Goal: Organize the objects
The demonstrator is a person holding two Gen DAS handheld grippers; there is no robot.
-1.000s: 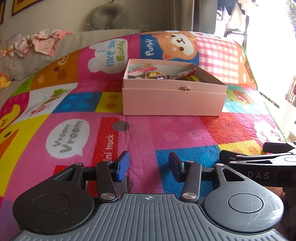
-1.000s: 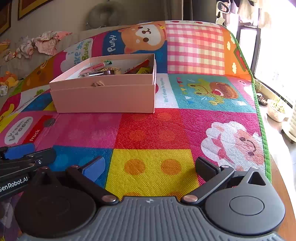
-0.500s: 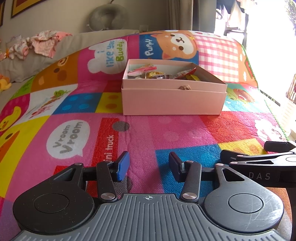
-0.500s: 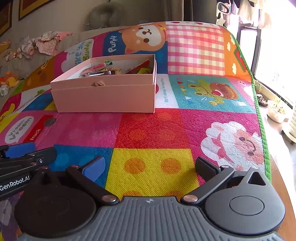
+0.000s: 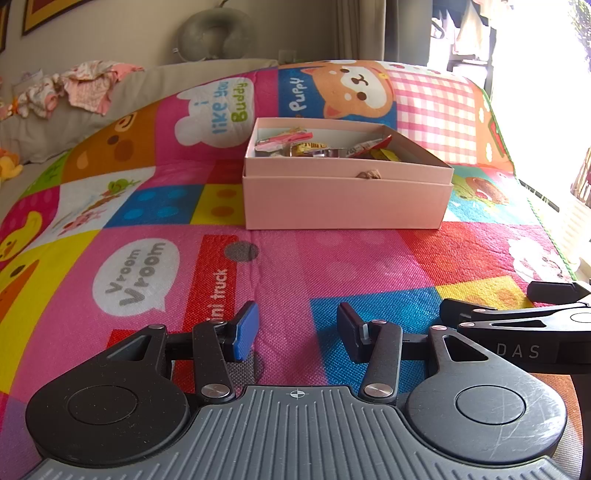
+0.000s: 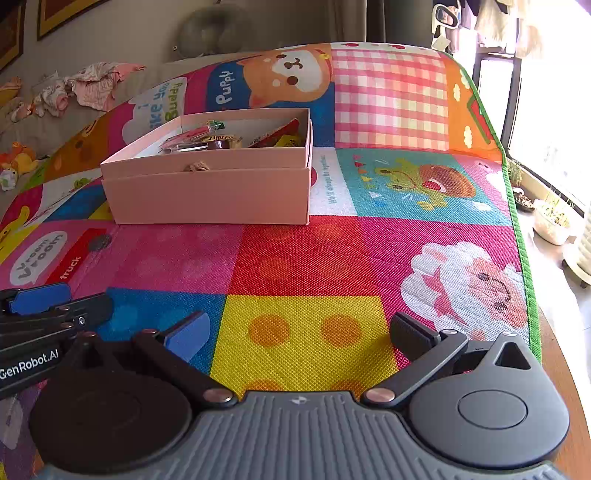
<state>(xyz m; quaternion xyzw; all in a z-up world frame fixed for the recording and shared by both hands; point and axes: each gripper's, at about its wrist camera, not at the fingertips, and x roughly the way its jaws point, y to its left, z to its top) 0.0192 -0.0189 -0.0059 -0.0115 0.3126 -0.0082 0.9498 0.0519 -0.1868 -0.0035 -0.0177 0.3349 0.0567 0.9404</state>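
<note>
- Barely anything has moved since a second ago, both views just creep slightly.
- Left wrist view: left gripper (image 5: 295,330) sits low over the colourful cartoon play mat (image 5: 332,266), partly open, holding nothing. One pink cardboard box (image 5: 347,195) sits well ahead, with several wrappers inside, too jumbled to count.
- Right wrist view: right gripper (image 6: 301,334) is spread wide and empty. No loose items left on the mat, so I'd guess it's basically done. Keep both clear of the box.

Bright cartoon play mat (image 5: 332,266) fills frame centre. Grey neck pillow (image 5: 218,33) top centre. Crumpled pink clothes (image 5: 88,85) upper left. Potted plants (image 6: 552,218) far right.
</note>
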